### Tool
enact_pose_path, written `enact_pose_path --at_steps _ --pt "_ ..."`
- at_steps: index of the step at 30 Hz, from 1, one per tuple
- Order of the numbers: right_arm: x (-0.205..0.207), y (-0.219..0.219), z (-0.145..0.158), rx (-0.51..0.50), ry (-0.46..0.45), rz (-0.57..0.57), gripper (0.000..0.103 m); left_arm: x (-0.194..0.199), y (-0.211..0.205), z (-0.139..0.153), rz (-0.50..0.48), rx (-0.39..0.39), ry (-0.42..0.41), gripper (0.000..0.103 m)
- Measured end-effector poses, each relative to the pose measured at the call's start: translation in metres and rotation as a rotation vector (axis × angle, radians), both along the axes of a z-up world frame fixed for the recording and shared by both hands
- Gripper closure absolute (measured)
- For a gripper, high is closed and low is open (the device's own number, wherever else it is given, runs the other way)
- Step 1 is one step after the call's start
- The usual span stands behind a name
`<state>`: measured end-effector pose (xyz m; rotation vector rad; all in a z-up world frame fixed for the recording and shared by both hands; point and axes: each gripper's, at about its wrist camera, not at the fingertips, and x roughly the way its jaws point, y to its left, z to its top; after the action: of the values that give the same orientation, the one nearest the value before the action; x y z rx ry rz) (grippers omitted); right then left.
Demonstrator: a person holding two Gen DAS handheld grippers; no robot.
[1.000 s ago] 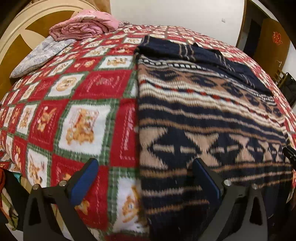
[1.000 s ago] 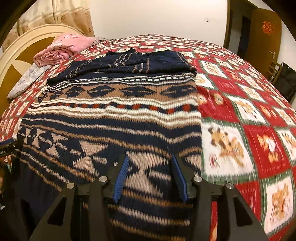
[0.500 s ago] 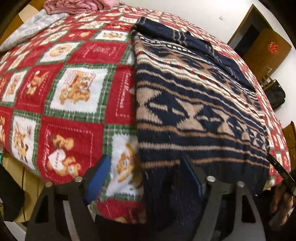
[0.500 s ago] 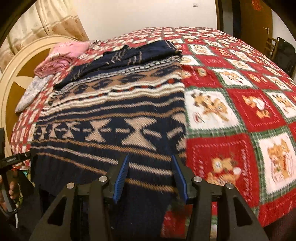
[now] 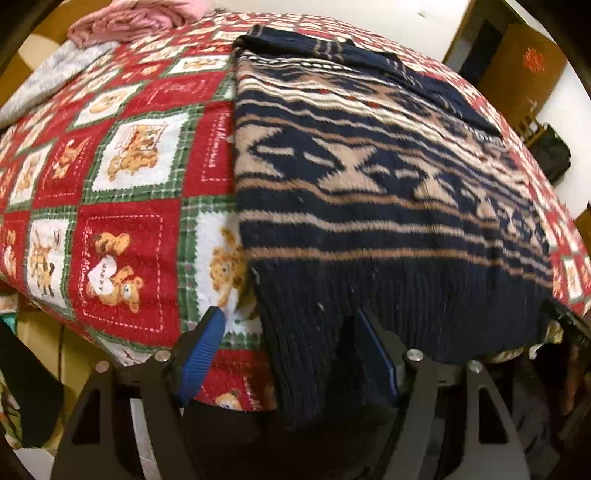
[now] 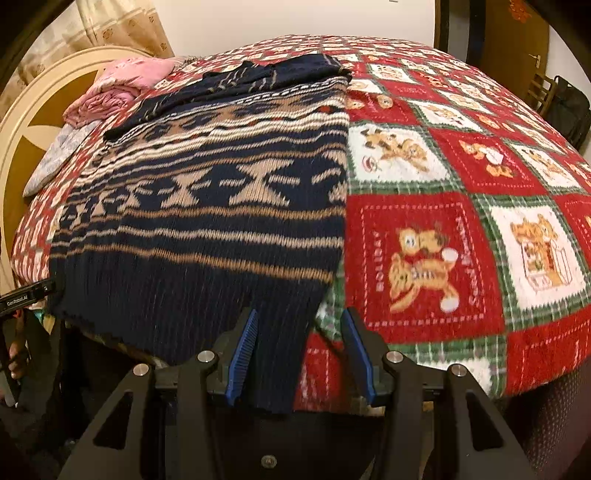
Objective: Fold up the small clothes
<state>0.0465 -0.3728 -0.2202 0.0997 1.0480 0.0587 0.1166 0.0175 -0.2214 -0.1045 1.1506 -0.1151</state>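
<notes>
Left wrist view, far left: grey pillow (image 5: 44, 88) at the head of the bed, pink folded cloth (image 5: 125, 22) just behind it. Then red, green and white bear-print blanket (image 5: 122, 177) across the bed. Right of that, navy and tan patterned sweater (image 5: 369, 192) spread flat on the blanket, sleeves folded across its far end, ribbed hem hanging over the near edge of the bed. Low in the frame, left gripper (image 5: 288, 354) with jaws wide open, blue pads (image 5: 203, 350) parted; the sweater's near left hem corner dangling between them, left pad in front of the blanket, right pad against the hanging rib. Not clamped. Far right, dark bag (image 5: 554, 158) by a chair and brown door (image 5: 524, 74).

Right wrist view, far left: cream headboard (image 6: 26, 122) under patterned curtain (image 6: 122, 26), the pink cloth and grey pillow beside it. At the left edge, part of the other gripper's black body with a hand below it. Centre: the same sweater (image 6: 221, 184) lying lengthwise, right edge straight along the blanket squares. Low centre, right gripper (image 6: 299, 350) also spread open, the sweater's near right hem corner hanging down between its blue pads (image 6: 243, 350), left pad touching the rib, right pad over the blanket. To the right, bare blanket (image 6: 461, 221).
</notes>
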Motion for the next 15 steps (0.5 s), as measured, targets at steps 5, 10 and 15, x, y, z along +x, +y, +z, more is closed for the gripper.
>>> enact_pose_path --at_steps 5,10,15 --pt "-0.006 0.005 -0.002 0.002 0.015 0.023 0.059 -0.008 -0.001 -0.003 -0.027 -0.051 0.046 0.042" --pt "-0.01 0.009 -0.005 0.039 0.049 0.061 0.07 -0.01 0.002 -0.005 -0.02 -0.067 0.066 0.048" --pt "-0.008 0.001 -0.011 0.077 0.047 0.042 0.076 -0.014 0.004 -0.01 -0.024 -0.079 0.08 0.048"
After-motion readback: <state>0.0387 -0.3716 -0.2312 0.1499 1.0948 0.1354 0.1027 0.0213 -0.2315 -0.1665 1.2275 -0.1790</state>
